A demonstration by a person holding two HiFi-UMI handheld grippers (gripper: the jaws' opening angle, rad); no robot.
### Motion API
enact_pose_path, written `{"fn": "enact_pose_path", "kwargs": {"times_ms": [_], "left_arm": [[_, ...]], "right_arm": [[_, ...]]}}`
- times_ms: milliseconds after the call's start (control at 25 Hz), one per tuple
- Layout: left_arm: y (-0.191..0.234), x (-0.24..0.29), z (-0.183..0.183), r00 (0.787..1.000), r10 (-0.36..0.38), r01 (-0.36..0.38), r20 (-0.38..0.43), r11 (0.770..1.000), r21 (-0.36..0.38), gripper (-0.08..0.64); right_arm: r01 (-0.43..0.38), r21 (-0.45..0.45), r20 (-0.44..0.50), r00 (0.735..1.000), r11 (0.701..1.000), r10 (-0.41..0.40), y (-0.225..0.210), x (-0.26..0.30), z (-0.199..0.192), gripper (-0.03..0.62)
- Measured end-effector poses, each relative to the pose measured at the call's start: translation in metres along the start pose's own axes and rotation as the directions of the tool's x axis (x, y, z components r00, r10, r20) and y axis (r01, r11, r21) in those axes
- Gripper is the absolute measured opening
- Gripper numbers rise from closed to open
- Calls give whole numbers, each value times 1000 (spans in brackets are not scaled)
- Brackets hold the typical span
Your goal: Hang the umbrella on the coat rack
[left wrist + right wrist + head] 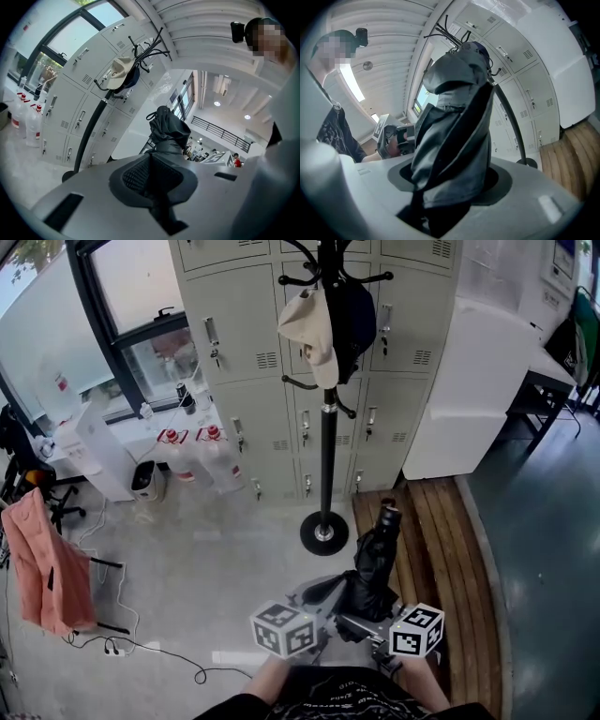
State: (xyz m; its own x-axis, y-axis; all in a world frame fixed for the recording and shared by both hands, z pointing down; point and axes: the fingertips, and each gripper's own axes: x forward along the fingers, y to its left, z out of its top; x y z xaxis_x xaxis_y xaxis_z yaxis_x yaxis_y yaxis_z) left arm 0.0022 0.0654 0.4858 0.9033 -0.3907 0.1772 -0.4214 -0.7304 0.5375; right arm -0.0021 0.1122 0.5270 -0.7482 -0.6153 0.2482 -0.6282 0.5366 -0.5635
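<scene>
A folded black umbrella (376, 562) is carried between both grippers, just short of the coat rack's round base (324, 533). The black coat rack (327, 442) stands in front of grey lockers, with a beige hat (305, 327) and a dark cap (353, 317) on its hooks. My left gripper (323, 598) is shut on a thin dark part at the umbrella's (167, 127) lower end. My right gripper (372, 622) holds the umbrella's (454, 126) thick rolled body between wide-set jaws. In the left gripper view the rack's (91, 129) hooks show up and to the left.
Grey lockers (244, 352) form the wall behind the rack. A wooden slatted platform (441, 549) and a white cabinet (473, 390) lie to the right. On the left are a pink cloth over a stand (42, 568), floor cables (141, 643), a small bin (146, 480) and plastic bottles (211, 456).
</scene>
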Motion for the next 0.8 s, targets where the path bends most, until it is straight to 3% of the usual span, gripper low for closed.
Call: {"fn": "enact_pose_path", "kwargs": {"times_ms": [480,800], "left_arm": [[61,24,45,992,-76,78,-104,997,12,21],[89,32,64,991,-95,93,-91,995,-26,21]], "right_arm": [[49,-33,-21,999,998,-50,-38,55,43,276],[71,-40,-22,997,997,-72,-52,80,61,276]]}}
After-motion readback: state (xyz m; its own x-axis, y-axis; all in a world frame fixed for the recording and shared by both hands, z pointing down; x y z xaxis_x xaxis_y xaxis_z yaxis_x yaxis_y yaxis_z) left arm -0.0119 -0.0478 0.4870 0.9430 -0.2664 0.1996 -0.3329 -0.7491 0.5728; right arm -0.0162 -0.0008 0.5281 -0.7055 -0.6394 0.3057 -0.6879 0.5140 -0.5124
